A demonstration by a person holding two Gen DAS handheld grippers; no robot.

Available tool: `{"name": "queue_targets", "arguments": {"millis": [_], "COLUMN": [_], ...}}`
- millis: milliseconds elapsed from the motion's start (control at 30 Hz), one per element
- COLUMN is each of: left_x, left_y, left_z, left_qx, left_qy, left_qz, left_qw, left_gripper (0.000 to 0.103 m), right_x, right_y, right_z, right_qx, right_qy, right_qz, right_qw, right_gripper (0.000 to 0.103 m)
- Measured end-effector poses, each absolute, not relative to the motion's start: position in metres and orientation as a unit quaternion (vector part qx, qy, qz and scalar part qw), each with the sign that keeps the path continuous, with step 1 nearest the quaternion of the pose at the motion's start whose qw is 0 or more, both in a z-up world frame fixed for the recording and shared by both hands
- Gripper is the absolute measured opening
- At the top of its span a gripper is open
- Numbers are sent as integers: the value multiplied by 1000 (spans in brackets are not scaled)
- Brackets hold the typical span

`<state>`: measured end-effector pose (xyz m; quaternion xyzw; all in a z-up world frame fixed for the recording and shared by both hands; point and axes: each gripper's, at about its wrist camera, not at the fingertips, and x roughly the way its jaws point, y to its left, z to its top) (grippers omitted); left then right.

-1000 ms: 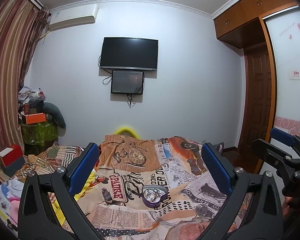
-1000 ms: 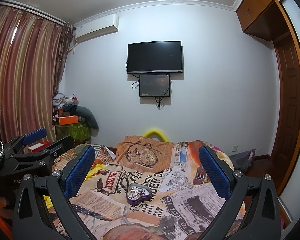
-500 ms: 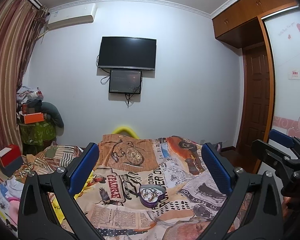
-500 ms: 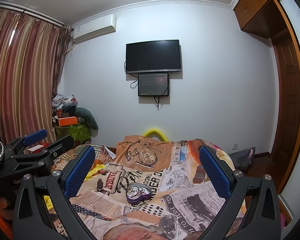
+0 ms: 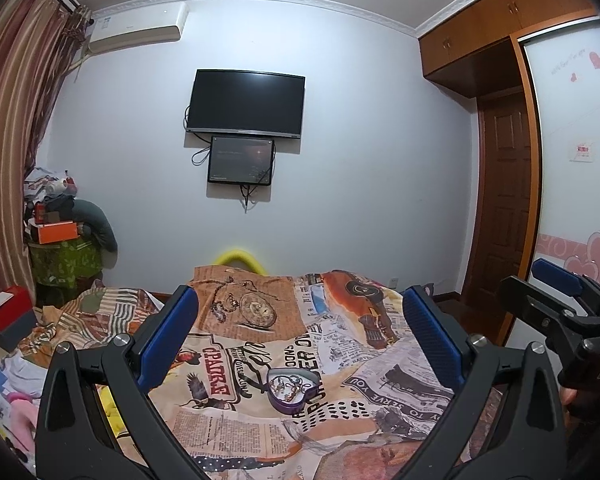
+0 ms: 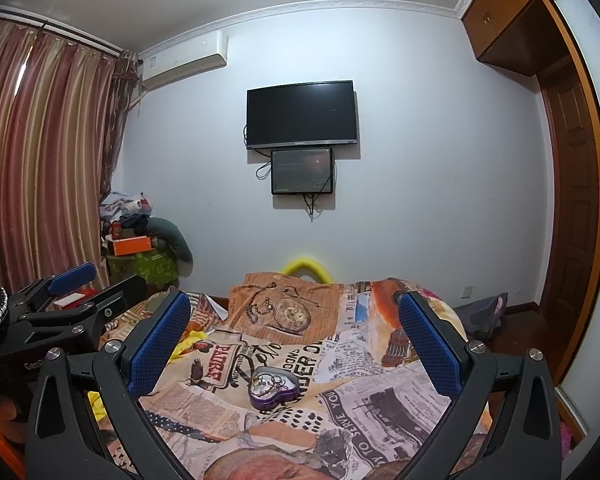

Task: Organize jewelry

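A purple heart-shaped tin [image 5: 291, 389] [image 6: 274, 388] lies open on the bed, with a tangle of metal jewelry [image 5: 287, 383] [image 6: 267, 382] inside. My left gripper [image 5: 300, 316] hovers above and short of the tin, jaws wide apart and empty. My right gripper [image 6: 294, 314] hangs the same way, open, with the tin framed low between its blue pads. Each gripper shows at the edge of the other's view: the right gripper [image 5: 560, 296] at far right, the left gripper [image 6: 76, 288] at far left.
The bed carries a newspaper-print cover [image 5: 340, 344]. A television [image 5: 246, 103] and a small screen hang on the far wall. Piled boxes and clothes [image 5: 60, 236] stand at the left by the curtain; a wooden door [image 5: 504, 200] and a wardrobe are at the right.
Both grippers have drifted slightly; the tin sits a little lower and more central in the left view. Both stay open and empty.
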<state>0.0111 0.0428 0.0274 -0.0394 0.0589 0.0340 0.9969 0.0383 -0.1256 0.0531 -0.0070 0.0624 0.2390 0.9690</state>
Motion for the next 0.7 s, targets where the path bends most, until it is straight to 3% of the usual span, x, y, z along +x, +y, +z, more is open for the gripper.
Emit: {"name": "queue_targets", "arguments": {"millis": [700], "left_x": [14], "left_y": [45], "left_z": [23], "left_qx": [-51], "left_qy": [68], "left_qz": [20], "left_qw": [996], "left_gripper": [103], "right_x": [41], "right_y": [-128], "right_z": [50], "right_qx": [-3], "right_qy": [65], "right_qz": [235], "right_qw": [970], "right_gripper": [103]}}
